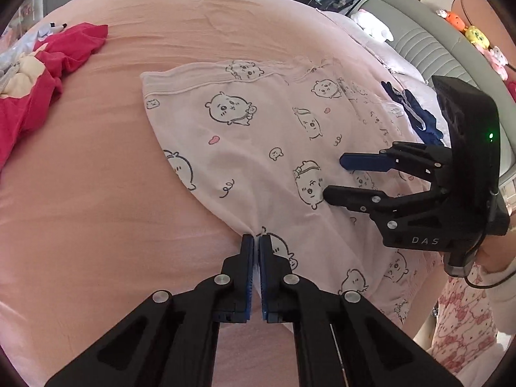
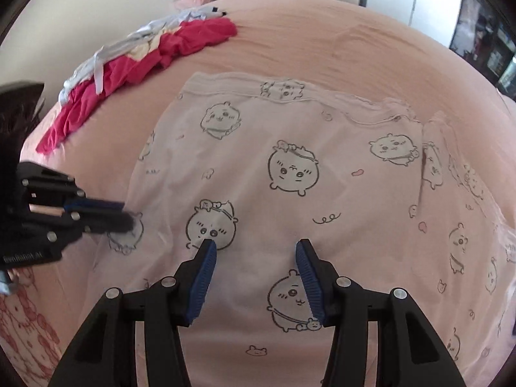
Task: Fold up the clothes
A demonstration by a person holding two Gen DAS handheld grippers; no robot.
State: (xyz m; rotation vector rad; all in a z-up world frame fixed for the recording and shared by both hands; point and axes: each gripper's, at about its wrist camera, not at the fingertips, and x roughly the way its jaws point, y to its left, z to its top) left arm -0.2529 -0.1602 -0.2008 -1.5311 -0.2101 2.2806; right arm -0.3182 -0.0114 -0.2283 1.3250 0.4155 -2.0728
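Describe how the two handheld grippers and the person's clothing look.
Both the left gripper and the right gripper have black linkage frames with silver rivets and blue ribbed finger pads. The right one's body carries white "DAS" lettering, a green light and a black cable. The sleeve is pale with a pink cartoon print.

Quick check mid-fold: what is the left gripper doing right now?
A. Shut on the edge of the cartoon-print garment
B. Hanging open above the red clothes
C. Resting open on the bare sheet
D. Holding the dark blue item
A: the left gripper has its blue pads closed together with the edge of the cartoon-print garment pinched and puckered between them.
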